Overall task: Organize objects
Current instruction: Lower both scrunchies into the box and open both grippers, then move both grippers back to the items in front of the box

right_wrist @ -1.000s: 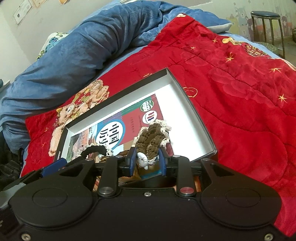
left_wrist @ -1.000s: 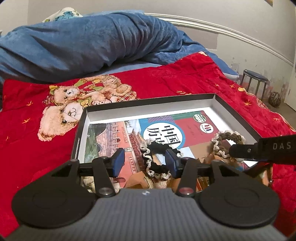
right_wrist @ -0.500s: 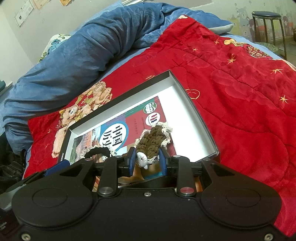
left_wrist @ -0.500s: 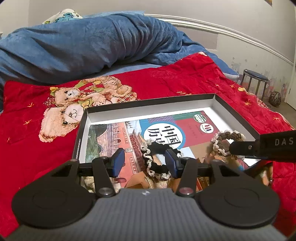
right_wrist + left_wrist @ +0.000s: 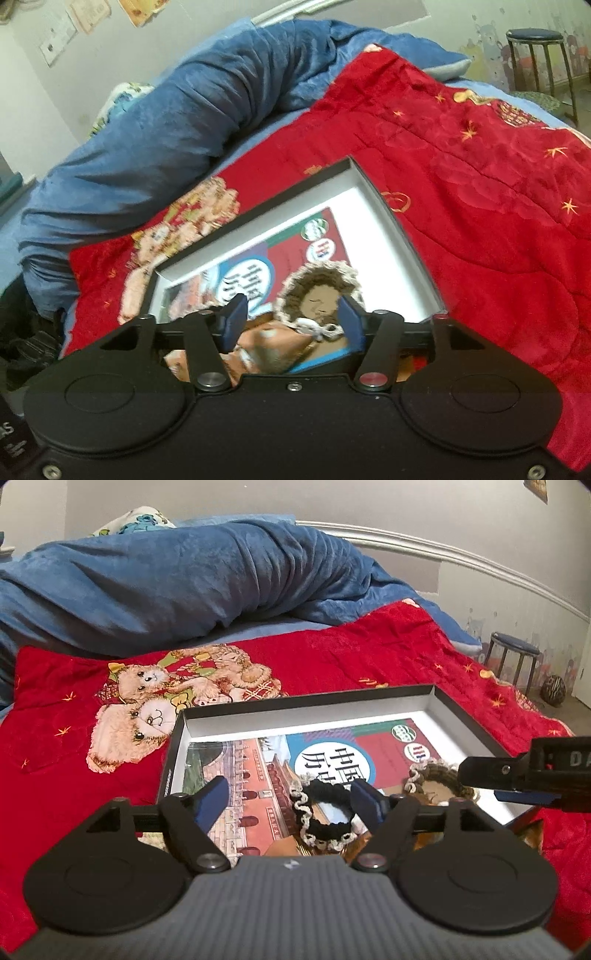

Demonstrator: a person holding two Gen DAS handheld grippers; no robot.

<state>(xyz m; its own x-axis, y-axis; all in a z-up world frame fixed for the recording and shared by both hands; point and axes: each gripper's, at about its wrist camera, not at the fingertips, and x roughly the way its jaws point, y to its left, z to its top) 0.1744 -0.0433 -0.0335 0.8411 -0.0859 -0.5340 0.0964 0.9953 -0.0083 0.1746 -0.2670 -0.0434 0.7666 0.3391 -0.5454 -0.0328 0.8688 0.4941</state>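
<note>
Both grippers hang low over the shallow black box [image 5: 461, 716] lying on the red bear-print blanket [image 5: 332, 657] on the bed. At the bottom middle of the left wrist view, the left gripper [image 5: 290, 799] has just spread its jaws wider; they stand released, with the black scrunchie [image 5: 325, 818] lying between the blue pads on the textbook [image 5: 332, 753], touched by neither as far as I can see. At the right edge of that view, the brown scrunchie [image 5: 439, 775] sits beside the black one. In the right wrist view, lower middle, the right gripper [image 5: 291, 319] has just let its jaws open too; the brown, lace-edged scrunchie rests flat on the book inside the box, between the parted pads. A rolled blue duvet [image 5: 184, 579] fills the upper frame.
</note>
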